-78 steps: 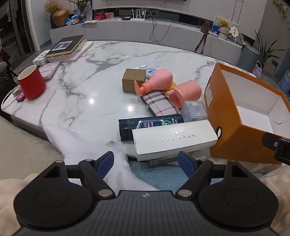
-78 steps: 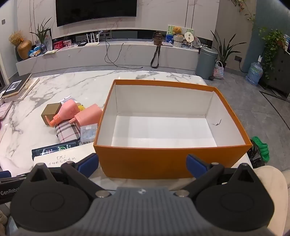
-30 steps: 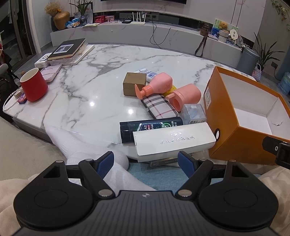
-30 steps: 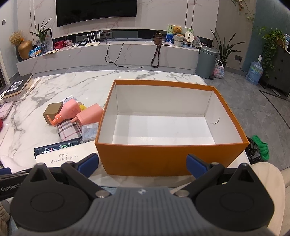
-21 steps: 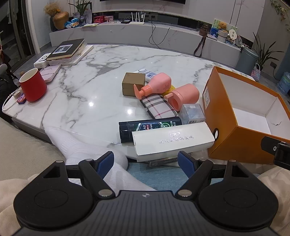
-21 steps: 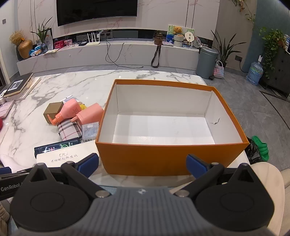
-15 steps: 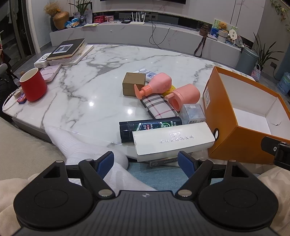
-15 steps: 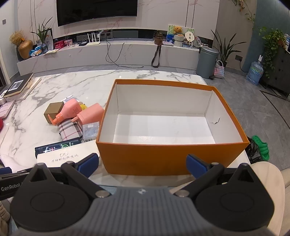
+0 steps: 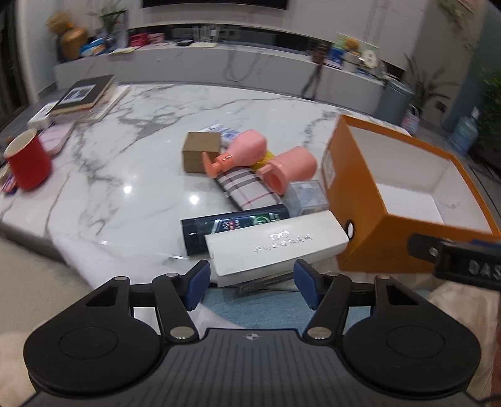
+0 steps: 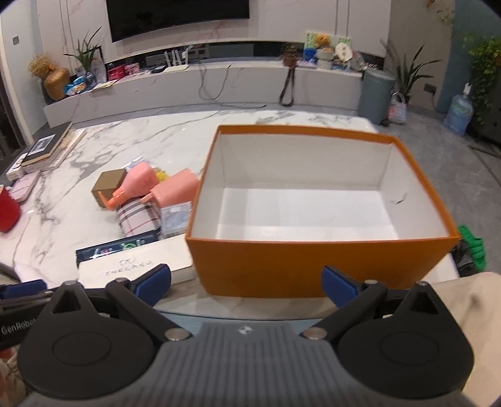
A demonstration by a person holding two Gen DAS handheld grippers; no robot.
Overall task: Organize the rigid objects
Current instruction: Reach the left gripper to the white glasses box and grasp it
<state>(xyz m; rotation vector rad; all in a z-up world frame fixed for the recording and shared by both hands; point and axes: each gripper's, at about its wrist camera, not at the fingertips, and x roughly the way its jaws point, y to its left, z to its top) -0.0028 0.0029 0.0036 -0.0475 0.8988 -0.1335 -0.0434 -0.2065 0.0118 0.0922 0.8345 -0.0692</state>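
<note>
White rectangular glasses case [image 9: 275,242] lies at the marble table's [image 9: 131,162] near edge beside the empty orange cardboard box [image 10: 319,269]; left gripper [image 9: 250,280], closing, nothing pinched, must reach it, right gripper [image 10: 245,281] agape

- A home living room; a big dark television [image 10: 178,17] hangs on a marble-look wall
- Below it runs a long low media shelf [image 10: 200,84] with routers, boxes and a golden vase [image 10: 56,82]
- Potted plants [image 10: 407,73], a grey bin [image 10: 375,95] and green slippers [image 10: 474,247] on the floor
- A marble desk [image 10: 156,137] carries books [image 10: 47,145] and a red mug [image 9: 28,164]
</note>
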